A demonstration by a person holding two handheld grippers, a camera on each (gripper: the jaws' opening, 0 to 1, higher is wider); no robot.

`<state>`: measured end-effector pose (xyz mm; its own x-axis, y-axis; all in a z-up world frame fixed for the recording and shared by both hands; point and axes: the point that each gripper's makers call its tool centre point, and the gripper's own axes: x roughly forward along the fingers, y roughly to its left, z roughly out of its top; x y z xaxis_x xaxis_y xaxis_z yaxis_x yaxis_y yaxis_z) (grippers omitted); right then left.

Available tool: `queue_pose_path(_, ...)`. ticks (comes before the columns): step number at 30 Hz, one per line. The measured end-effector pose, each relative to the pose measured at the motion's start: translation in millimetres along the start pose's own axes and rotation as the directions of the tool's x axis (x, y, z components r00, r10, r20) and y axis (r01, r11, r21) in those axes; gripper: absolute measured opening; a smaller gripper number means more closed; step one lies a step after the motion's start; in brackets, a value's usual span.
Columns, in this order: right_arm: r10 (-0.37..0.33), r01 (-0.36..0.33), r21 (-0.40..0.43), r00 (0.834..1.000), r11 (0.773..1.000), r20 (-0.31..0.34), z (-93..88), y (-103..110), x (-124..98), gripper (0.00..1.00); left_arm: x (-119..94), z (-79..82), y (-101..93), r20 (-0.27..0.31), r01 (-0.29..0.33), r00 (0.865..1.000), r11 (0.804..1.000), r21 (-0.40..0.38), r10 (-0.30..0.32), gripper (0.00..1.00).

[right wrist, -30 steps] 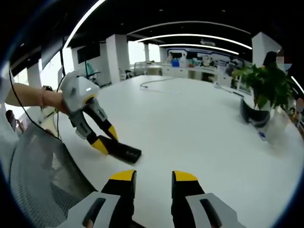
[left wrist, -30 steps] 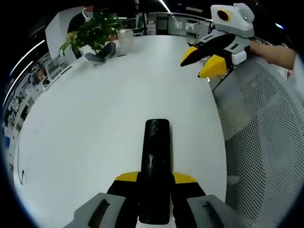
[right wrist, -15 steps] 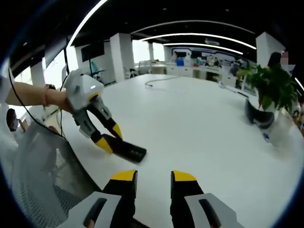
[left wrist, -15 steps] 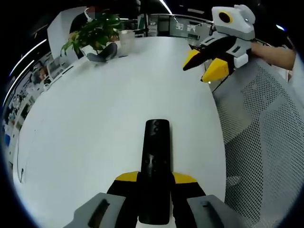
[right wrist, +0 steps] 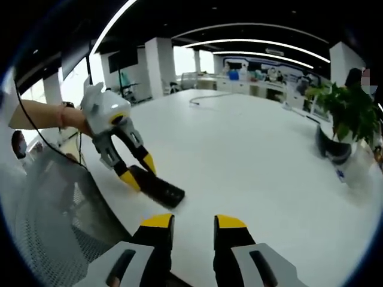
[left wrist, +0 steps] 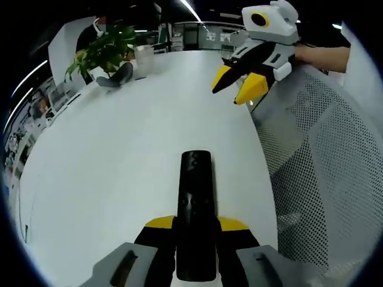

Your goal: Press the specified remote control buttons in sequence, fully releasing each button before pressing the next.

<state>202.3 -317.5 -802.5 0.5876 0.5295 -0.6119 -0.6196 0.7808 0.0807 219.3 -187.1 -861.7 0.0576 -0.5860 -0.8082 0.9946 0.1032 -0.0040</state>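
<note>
Clamping the remote, left hand-held gripper jaws closed.

In the left gripper view we have the remote control lying on the table, lengthwise between the jaws of the left gripper, its far end pointing away from us. Beyond it, up and to the right, the right gripper hangs above the table's edge, well apart from the remote. A mesh chair sits to the right, beside that edge. A potted plant stands at the far left end of the table.

In the right gripper view, the right gripper hovers over the table near its edge; the left gripper lies ahead to the left, remote between its jaws.
</note>
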Motion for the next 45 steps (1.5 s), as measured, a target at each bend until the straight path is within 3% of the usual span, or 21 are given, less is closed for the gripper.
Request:
queue_pose_path(9, 0.006, -0.006, 0.002, 1.0, 1.0, -0.011, -1.8, 2, 1, 0.24, -18, -21.3, -1.4, 0.019, -0.023, 1.0, 0.999, -0.036, 0.024, 0.24)
queue_pose_path(19, 0.011, -0.011, -0.007, 1.0, 1.0, -0.026, -3.5, 3, 2, 0.23, -16, -20.1, -3.7, -0.04, 0.004, 0.999, 1.0, 0.017, -0.003, 0.24)
queue_pose_path(38, 0.028, -0.029, -0.023, 0.998, 0.999, -0.05, -6.6, 7, 3, 0.2, -13, -18.7, -19.9, -0.047, 0.029, 0.999, 0.998, 0.048, -0.027, 0.24)
queue_pose_path(45, 0.05, -0.052, -0.039, 0.996, 0.998, -0.071, -9.7, 12, 4, 0.19, -12, -19.0, -23.1, -0.077, 0.024, 0.997, 0.999, 0.044, -0.021, 0.24)
